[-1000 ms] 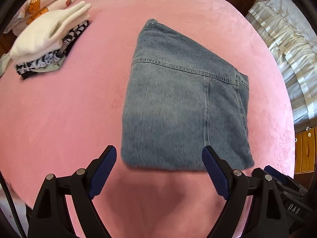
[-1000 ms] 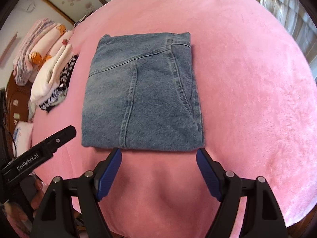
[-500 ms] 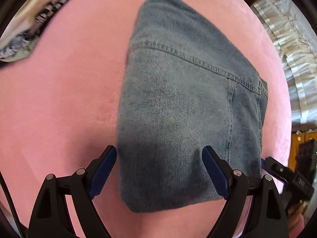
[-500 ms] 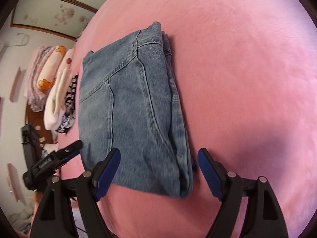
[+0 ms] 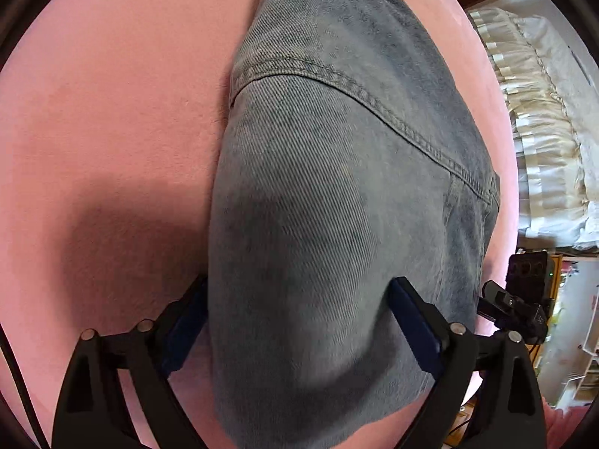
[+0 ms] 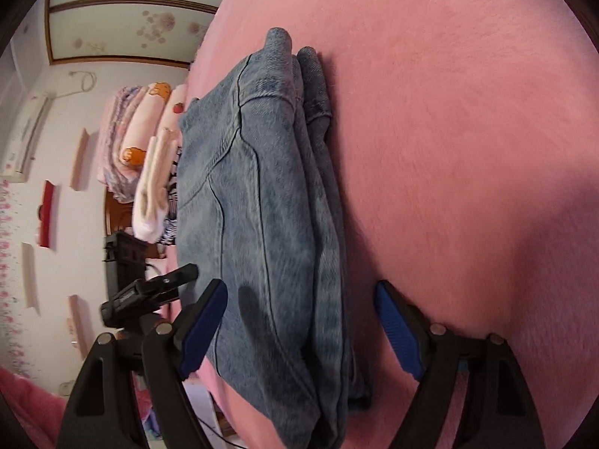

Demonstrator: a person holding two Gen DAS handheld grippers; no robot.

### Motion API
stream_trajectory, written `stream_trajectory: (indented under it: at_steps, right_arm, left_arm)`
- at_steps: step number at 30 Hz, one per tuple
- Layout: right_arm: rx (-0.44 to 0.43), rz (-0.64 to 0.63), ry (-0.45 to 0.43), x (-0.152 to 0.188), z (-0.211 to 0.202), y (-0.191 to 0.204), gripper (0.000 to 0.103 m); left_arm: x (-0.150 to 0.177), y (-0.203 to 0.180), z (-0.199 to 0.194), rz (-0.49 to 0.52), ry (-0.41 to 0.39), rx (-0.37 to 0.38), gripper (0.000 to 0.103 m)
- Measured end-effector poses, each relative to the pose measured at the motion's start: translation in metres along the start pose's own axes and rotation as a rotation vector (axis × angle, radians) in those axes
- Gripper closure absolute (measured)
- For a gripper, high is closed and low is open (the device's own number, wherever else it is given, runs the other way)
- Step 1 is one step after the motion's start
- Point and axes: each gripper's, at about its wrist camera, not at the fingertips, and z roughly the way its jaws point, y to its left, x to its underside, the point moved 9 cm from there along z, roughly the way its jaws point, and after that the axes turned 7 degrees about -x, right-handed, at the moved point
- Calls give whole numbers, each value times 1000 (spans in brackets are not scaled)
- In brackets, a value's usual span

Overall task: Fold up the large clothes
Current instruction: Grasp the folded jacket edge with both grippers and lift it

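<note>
Okay, left wrist view: folded jeans (image 5: 337, 205) lie on pink bed (image 5: 112, 112), near end sitting between the spread fingers of the left tongs (image 5: 299, 321), not pinched; one finger partly hidden behind denim. Right wrist view: right tongs (image 6: 299, 329) open wide, straddling the jeans' (image 6: 262, 224) layered edge, no clamp. Stacked clothes (image 6: 149, 172) beyond, left tongs (image 6: 149, 295) at left.

the folded jeans (image 6: 269, 224) fill the gap between each gripper's spread jaws. right of the jeans the pink blanket (image 6: 468, 149) lies bare and passable. left of the jeans a pile of folded clothes (image 6: 149, 183) blocks the way.
</note>
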Motion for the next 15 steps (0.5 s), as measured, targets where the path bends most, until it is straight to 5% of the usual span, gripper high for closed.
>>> stream_trajectory:
  at_steps: [5,15]
  right_arm:
    - [-90,16,10,-14,10,5,22]
    - [-108,-33,70,-31,54,27,20]
  left_arm:
    - [-9,-7,9,26,-28,20,6]
    - [-15,-14,14,18,-56,53,2]
